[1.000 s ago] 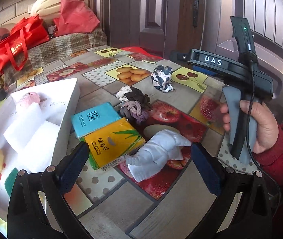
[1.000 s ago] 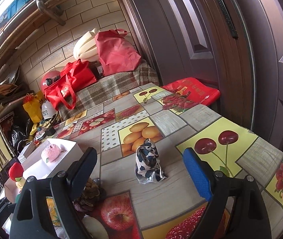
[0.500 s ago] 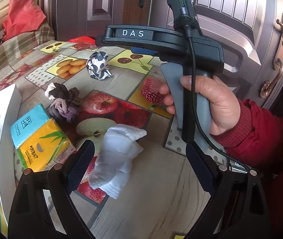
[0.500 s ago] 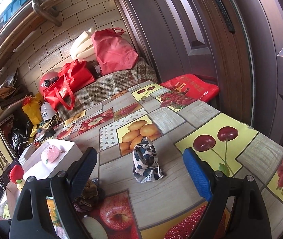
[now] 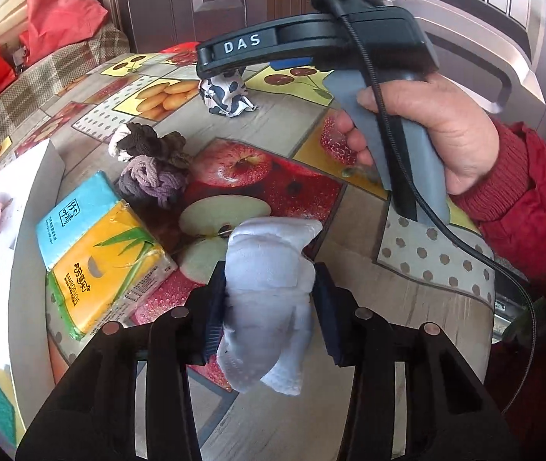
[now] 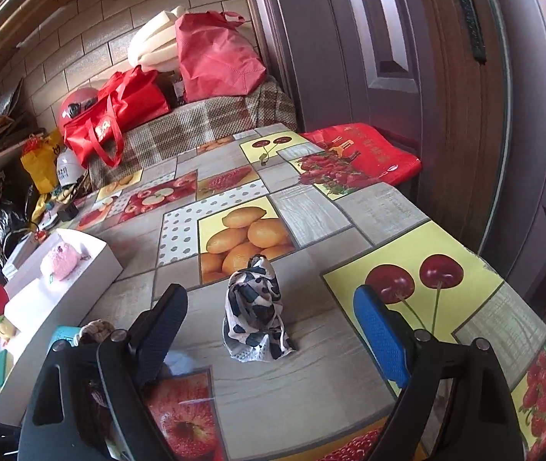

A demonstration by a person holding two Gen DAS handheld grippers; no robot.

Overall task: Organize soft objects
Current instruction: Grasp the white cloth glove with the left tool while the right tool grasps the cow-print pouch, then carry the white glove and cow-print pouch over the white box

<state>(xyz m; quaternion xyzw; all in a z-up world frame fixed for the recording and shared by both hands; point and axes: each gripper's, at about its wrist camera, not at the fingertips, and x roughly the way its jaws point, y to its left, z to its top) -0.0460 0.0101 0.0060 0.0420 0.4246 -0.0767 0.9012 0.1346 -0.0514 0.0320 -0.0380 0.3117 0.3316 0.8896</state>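
Your left gripper (image 5: 269, 299) has just been closing and now pinches the white folded cloth (image 5: 269, 296) between its pads, over the apple print of the fruit-patterned tablecloth (image 5: 350, 284). Your right gripper (image 6: 273, 326) stands wide open with nothing held; the black-and-white cloth bundle (image 6: 255, 315) sits on the table ahead, between its fingers.

White box (image 5: 48, 169) cut by left edge; cow-print cloth (image 5: 227, 94) top hidden behind right tongs.

Soft daylight, sharp focus, heavy fisheye bending, dark vignetted corners
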